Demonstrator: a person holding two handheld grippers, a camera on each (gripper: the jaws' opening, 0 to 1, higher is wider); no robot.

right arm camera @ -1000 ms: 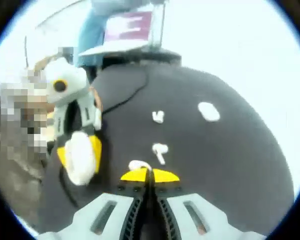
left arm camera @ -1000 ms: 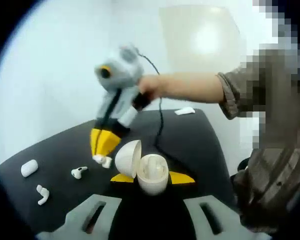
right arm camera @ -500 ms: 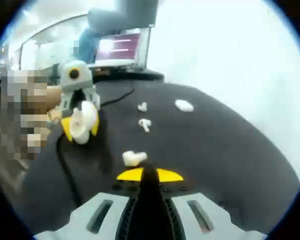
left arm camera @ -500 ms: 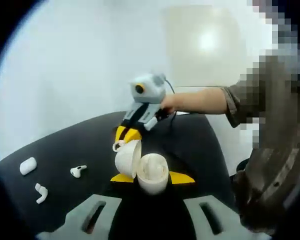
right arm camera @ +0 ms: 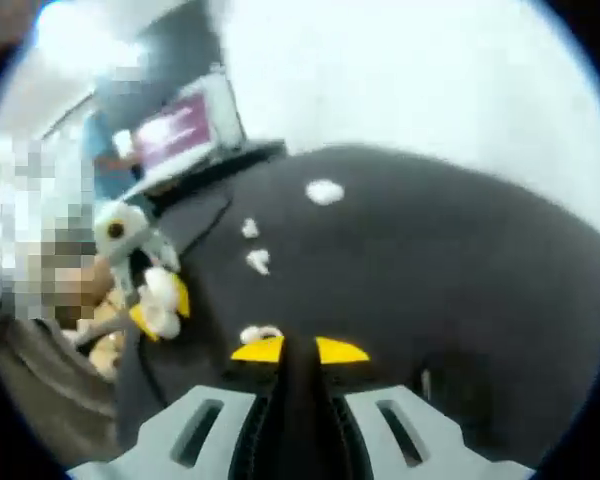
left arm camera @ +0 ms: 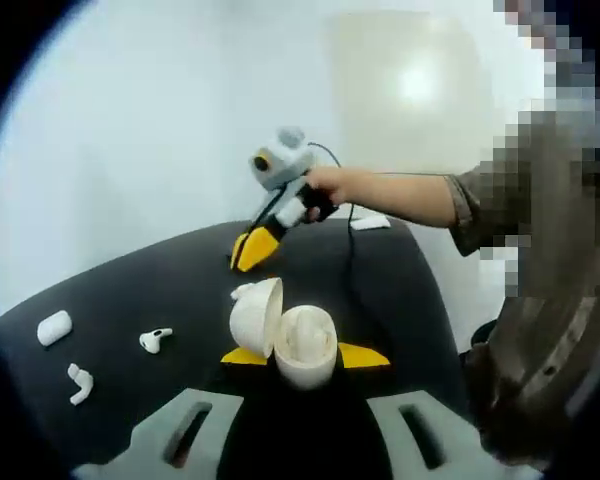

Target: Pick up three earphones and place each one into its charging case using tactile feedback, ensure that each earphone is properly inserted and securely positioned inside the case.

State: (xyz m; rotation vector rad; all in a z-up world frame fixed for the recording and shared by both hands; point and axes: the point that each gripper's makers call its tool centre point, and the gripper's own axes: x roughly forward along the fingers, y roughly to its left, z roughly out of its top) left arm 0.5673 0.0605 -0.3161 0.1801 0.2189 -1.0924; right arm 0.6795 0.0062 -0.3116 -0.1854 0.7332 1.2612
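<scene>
Holding open case [left arm camera: 285,340] in left gripper [left arm camera: 305,355], jaws pinching it. Lifting right gripper [left arm camera: 252,250] away, jaws pressed together, after leaving earphone [left arm camera: 243,291] behind lid. Seating unconfirmed; two earphones [left arm camera: 155,340] waiting on worktop [left arm camera: 140,290].

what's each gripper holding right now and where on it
The left gripper clamps the open charging case by the sides of its lower shell. The right gripper pinches an earphone at its jaw tips.
</scene>
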